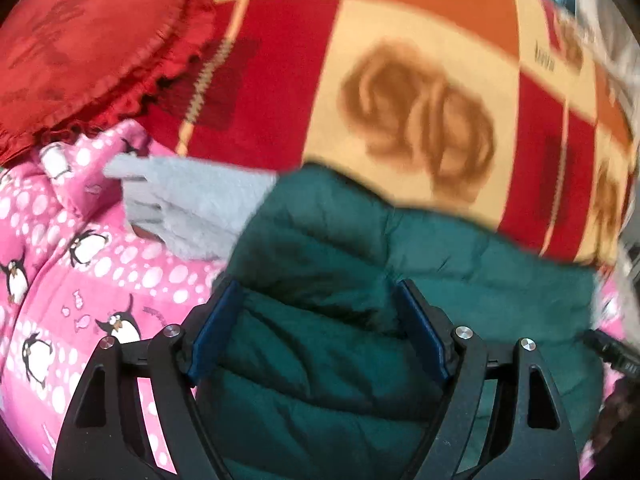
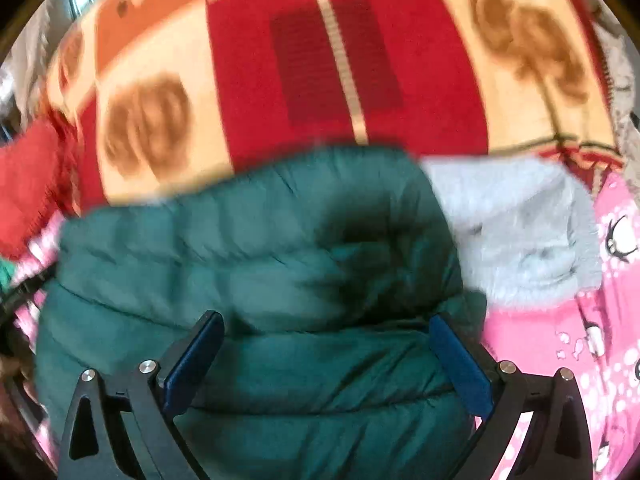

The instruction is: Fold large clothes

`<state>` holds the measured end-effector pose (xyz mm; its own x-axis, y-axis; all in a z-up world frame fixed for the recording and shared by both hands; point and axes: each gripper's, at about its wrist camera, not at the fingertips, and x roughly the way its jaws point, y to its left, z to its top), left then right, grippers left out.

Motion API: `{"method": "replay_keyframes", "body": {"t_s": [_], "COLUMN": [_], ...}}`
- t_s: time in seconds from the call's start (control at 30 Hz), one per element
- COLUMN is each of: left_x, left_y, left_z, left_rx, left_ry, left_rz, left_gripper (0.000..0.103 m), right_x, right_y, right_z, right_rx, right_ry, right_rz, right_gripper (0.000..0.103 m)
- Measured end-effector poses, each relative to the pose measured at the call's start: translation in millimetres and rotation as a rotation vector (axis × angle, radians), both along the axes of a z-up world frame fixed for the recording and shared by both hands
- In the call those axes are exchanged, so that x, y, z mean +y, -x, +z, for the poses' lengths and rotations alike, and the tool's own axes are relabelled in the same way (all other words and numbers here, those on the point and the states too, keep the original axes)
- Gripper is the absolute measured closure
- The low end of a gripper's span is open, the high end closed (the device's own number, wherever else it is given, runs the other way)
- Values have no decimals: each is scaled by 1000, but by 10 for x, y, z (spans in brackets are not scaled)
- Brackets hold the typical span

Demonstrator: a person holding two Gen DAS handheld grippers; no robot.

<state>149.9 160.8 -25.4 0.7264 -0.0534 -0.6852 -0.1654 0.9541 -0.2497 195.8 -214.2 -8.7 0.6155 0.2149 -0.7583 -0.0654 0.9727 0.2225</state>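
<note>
— Underneath, what is seen?
— A checkered red and cream blanket [image 1: 420, 60], with a pink penguin-print fabric [image 1: 80, 280] (a red cushion [image 1: 88, 40] beside it).
— And the grippers?
— The left gripper [image 1: 320, 320] and right gripper [image 2: 326, 352] are both held spread wide over the green puffer jacket [image 2: 260, 260]; nothing is gripped.

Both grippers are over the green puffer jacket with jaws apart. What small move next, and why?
Probably lower both and close on the green jacket. The left gripper and right gripper have jaws open astride puffy folds, gripping nothing. The grey fleece lining lies beside it on the pink penguin fabric.
</note>
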Motion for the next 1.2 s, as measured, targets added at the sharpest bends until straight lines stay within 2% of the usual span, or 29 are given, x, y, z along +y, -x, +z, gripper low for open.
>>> {"method": "replay_keyframes", "body": {"t_s": [0.03,0.1,0.17,0.2,0.27,0.43,0.53,0.63,0.73,0.8,0.9,1.0,1.07,1.13,1.2], "left_x": [2,-47,-182,-232,-253,-45,251,612,766,769,657,648,688,704,709], "left_y": [25,2,-104,-102,-99,7,142,267,358,368,332,268,220,184,144], "left_z": [37,-21,-213,-242,-216,-83,5,-62,-125,-184,-362,-489,-554,-622,-684], "left_rx": [-8,30,132,122,114,85,63,85,93,104,152,161,162,169,162], "left_ry": [10,0,-74,-109,-120,-72,-82,23,118,178,198,227,274,272,287], "left_rz": [-5,-34,-82,-83,-77,-69,-11,2,-27,-89,-159,-165,-156,-149,-163], "left_gripper": [23,23,22,22,22,22,22,22,22,22,22,20,16,8,6], "right_x": [44,142,252,252,196,207,145,30,-116,-165,-261,-303,-354,-411,-451], "right_y": [26,30,-103,-113,-93,-97,26,171,260,298,311,269,246,218,195], "right_z": [70,26,-295,-365,-367,-288,-88,123,131,80,-75,-287,-388,-455,-510], "right_rx": [-35,-22,117,127,99,104,20,-54,-35,-19,28,98,124,152,179], "right_ry": [0,32,82,82,51,72,68,81,66,76,75,111,61,7,-33], "right_rz": [14,28,70,76,67,50,33,8,-9,-22,-14,-13,-17,-26,-32], "right_gripper": [1,0,0,0,0,0,0,0,0,0,0,0,0,0,0]}}
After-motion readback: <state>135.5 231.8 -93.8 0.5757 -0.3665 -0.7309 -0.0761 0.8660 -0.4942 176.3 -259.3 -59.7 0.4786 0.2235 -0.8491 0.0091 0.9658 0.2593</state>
